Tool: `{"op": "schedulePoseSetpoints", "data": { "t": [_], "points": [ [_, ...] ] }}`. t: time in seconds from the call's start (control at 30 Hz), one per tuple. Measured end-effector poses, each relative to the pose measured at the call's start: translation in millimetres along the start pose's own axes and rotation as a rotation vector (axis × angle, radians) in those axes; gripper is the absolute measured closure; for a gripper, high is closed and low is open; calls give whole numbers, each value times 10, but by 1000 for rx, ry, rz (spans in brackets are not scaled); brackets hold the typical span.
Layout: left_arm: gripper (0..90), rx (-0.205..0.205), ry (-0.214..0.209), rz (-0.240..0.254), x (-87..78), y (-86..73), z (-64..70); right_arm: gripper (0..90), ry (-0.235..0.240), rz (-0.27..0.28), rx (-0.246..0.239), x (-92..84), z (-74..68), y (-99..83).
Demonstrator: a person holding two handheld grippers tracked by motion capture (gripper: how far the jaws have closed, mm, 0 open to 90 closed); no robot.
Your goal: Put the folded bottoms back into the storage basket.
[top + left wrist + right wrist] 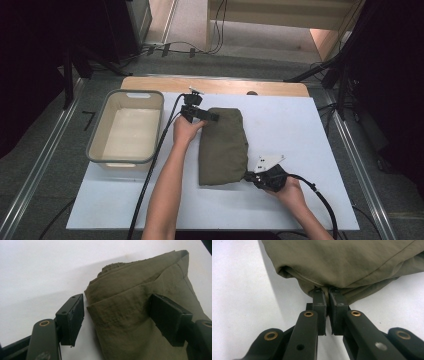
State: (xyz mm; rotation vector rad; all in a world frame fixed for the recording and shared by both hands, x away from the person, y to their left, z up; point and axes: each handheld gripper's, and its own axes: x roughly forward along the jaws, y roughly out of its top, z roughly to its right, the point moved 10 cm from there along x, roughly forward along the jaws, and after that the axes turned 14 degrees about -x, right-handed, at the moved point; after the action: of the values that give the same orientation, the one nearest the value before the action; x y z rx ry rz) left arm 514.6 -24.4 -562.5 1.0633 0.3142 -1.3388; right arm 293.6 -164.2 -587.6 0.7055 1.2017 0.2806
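So your folded olive-green garment [222, 146] was lying in the middle of the white table [300, 130], just right of the beige plastic basin [125, 127]. Your right gripper [248, 176] was at the near right corner of the bundle, jaws pinched nearly together with a thin bit of the fabric edge clamped between them. Your left gripper [210, 116] was up at the far left corner, jaws partway apart and straddling the folded layers: one pad [71, 318] stood on the bare table just beside the cloth, the other [170, 317] lay against the top of it. No squeeze on the fabric there.
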Motion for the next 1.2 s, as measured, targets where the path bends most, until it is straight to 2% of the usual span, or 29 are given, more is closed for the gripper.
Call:
{"op": "schedulePoseSetpoints", "data": {
  "t": [0.13,0.63,1.2],
  "points": [
    [303,-17,-28,-23,31,-33,0,827,1,1,1,0,1,0],
    [417,-34,-66,-58,64,-83,25,827,2,2,5,1,1,1],
    [582,-25,-58,-58,46,-99,36,827,2,1,9,2,0,1]
  ]
}}
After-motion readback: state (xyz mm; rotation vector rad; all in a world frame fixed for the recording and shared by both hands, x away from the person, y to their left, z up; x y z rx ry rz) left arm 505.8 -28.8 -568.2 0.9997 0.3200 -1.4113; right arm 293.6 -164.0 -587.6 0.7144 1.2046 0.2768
